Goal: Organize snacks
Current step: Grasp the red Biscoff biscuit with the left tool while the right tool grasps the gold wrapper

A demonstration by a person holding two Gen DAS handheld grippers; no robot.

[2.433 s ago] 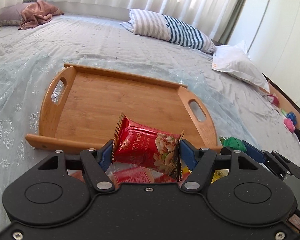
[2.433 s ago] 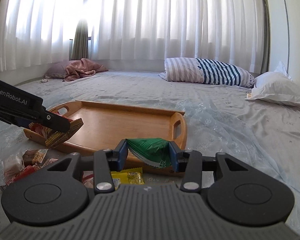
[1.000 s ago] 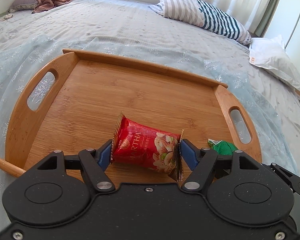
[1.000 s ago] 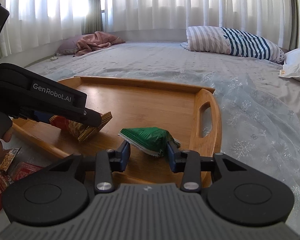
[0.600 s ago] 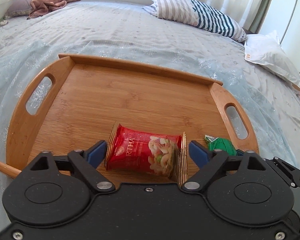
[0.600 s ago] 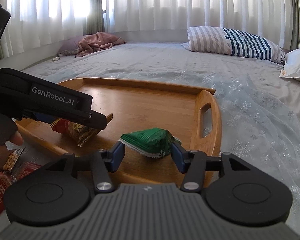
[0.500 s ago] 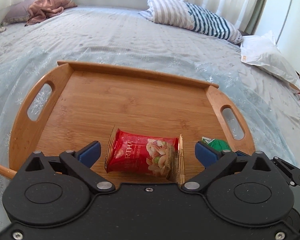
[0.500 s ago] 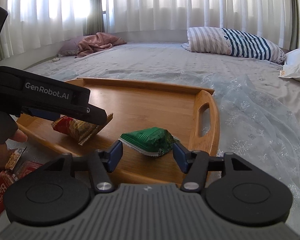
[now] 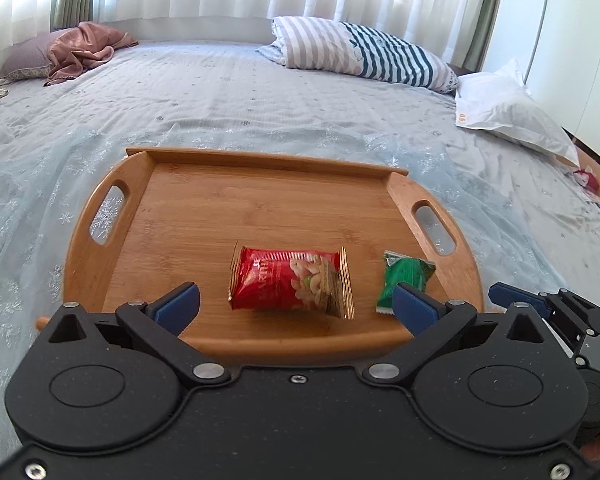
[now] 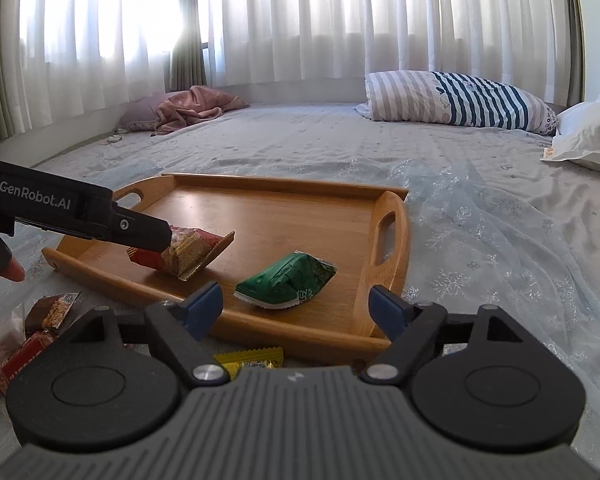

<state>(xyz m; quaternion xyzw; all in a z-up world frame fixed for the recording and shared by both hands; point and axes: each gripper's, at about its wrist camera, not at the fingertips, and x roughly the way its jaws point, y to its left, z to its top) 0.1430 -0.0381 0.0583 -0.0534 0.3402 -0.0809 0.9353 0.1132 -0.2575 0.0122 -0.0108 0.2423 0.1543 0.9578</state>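
Bamboo-coloured wood makes up the tray (image 9: 260, 208), which is laid on a pale blue bedspread (image 9: 220, 92) and serves as the landmark for everything else. A red snack packet (image 9: 290, 282) is seen lying flat on the tray's floor, near its front rim and roughly at the middle. A green snack packet (image 10: 286, 282) is placed on the tray as well, just beside the red one and close to the right-hand handle slot (image 10: 384, 242); the two packets are not touching.

The left gripper (image 9: 296, 306) is held over the tray's front edge with its jaws spread wide, and nothing is gripped between its blue pads (image 9: 178, 306). The right gripper (image 10: 298, 312) is likewise held wide apart and empty, just in front of the tray's front rim.

Outside the tray, in front of its front rim, a yellow wrapped sweet (image 10: 250, 360) is seen on the bedspread, and several more packets (image 10: 40, 328) are heaped off the tray's front-left corner. A striped pillow (image 9: 364, 56) is set well beyond the tray's far rim.
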